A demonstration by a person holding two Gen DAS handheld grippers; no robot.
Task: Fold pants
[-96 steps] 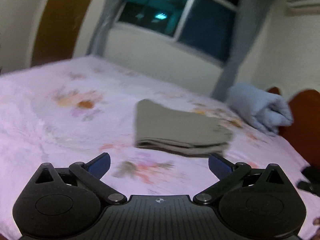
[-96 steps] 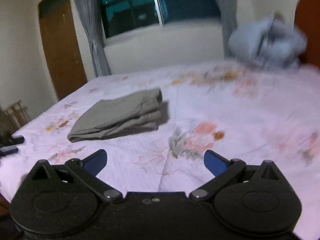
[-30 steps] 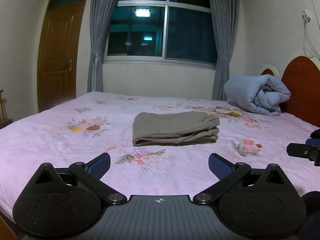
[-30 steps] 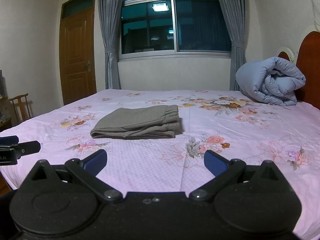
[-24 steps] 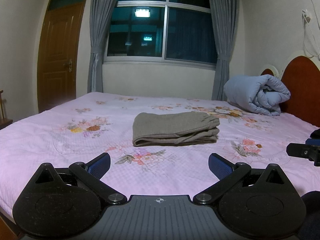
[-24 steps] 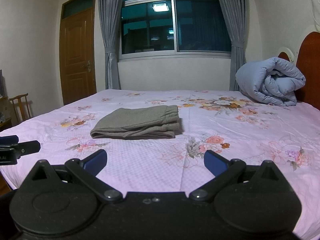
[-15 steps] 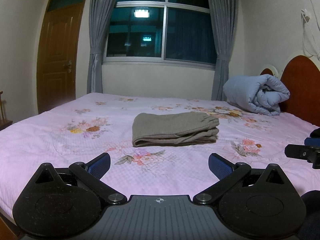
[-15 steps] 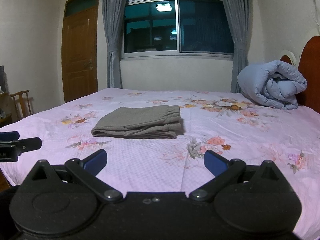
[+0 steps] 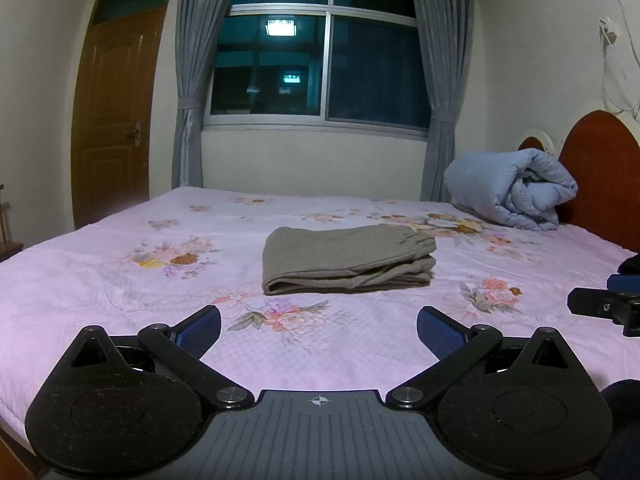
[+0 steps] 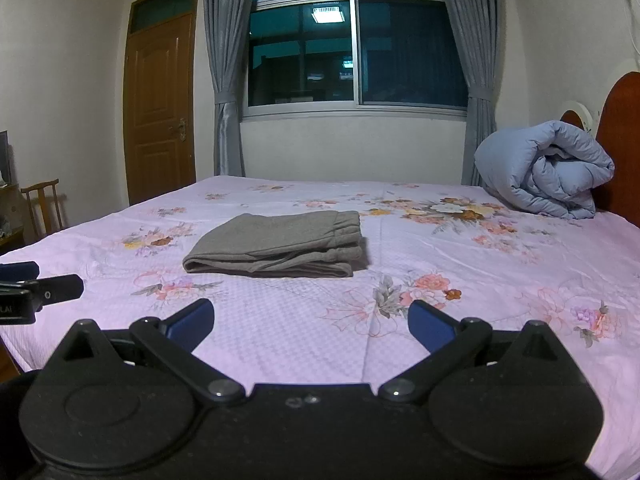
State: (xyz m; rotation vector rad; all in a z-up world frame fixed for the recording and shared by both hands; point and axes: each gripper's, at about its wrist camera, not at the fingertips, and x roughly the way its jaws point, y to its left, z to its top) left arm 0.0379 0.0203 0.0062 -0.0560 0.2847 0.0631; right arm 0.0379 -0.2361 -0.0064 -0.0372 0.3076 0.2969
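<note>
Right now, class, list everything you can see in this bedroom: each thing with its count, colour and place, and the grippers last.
pants: one, grey-brown, folded flat mid-bed
bed sheet: one, pink floral, covering the bed
duvet: one, pale blue, rolled against the headboard
headboard: one, red-brown, right end of bed
window: one, dark, back wall
curtains: two, grey, tied either side of window
door: one, brown, shut, left wall
chair: one, wooden, left of bed
left gripper: one, black with blue pads, jaws open, empty
right gripper: one, same colours, jaws open, empty
</note>
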